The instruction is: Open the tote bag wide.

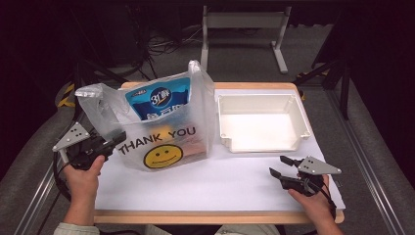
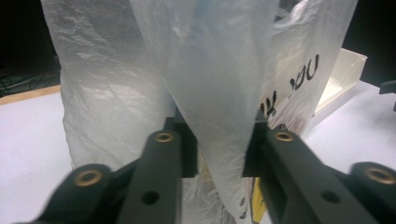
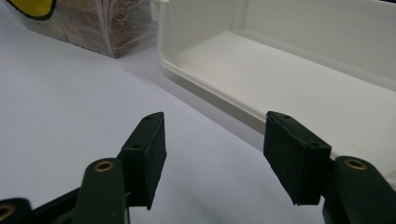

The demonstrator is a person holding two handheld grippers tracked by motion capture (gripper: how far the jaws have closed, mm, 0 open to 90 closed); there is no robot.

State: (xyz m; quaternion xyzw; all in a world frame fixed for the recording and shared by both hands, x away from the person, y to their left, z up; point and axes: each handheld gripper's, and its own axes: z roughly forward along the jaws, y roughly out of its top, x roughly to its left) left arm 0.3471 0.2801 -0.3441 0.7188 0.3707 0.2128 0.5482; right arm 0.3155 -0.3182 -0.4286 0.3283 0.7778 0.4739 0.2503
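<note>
Between my left gripper's point(image 2: 219, 149) black pads, a fold of the thin translucent "THANK YOU" plastic bag point(image 1: 161, 127), standing at ten o'clock on the table, is pinched and could tear or slip, while my right gripper point(image 1: 285, 166) waits half-open and empty.

Left gripper point(image 1: 116, 138) clamped, right gripper point(image 1: 283, 166) agape

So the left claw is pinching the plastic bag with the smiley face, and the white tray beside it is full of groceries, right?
Not quite. The white tray is empty; the high view shows its bare bottom. The groceries sit inside the plastic bag. The rest holds: the left claw has a fold of that bag between its pads.
</note>
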